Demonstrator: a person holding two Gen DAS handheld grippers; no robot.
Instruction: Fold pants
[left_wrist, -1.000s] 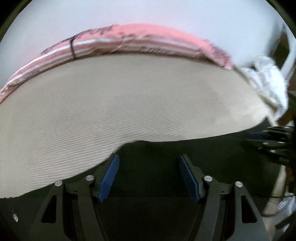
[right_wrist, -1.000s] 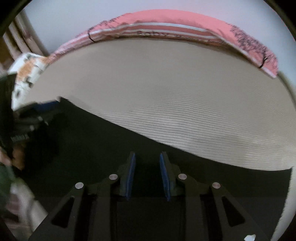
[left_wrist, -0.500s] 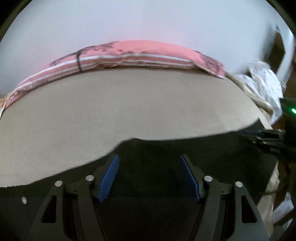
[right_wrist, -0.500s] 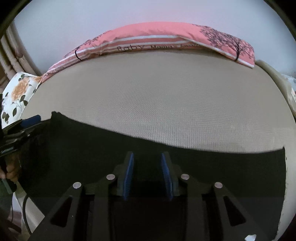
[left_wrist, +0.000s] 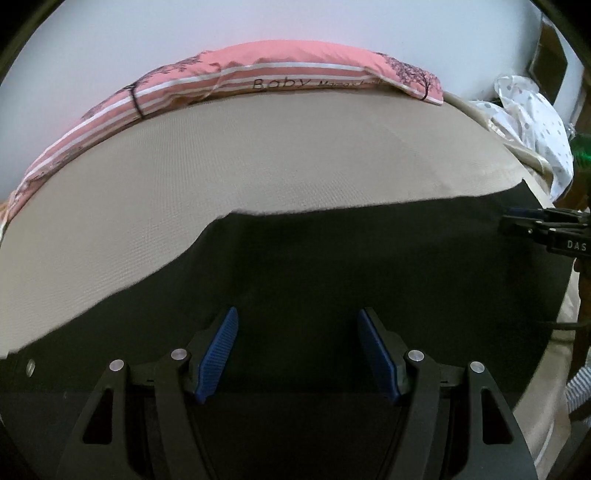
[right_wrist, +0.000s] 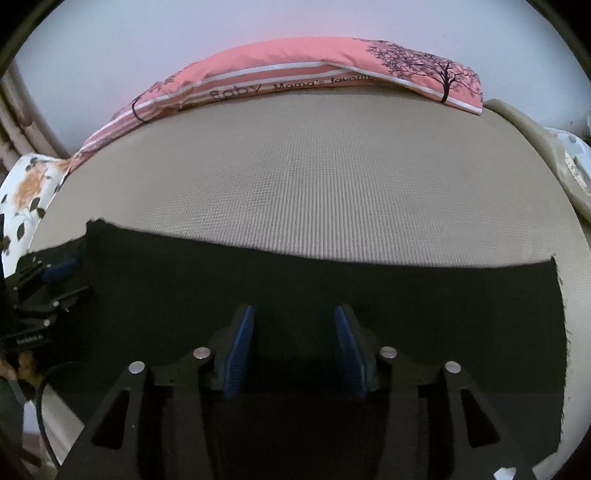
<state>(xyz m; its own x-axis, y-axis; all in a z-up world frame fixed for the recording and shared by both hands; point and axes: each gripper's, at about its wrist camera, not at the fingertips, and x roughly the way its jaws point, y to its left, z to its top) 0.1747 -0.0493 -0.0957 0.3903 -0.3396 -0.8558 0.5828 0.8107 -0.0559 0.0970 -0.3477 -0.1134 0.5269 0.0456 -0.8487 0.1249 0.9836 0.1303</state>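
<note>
Pants of dark, near-black cloth (left_wrist: 332, 266) lie flat on the beige woven mat (left_wrist: 258, 155), long axis running left-right across both views, i.e. from one gripper to the other. Left gripper (left_wrist: 297, 349) is released, blue pads wide apart w/ cloth below but not pinched. Right gripper (right_wrist: 293, 350) is opening, nothing clamped btwn its pads. Each sits over its own end; a pink striped pillow (right_wrist: 295, 70) lies along the mat's far edge. Next grab probably wants both ends.
</note>
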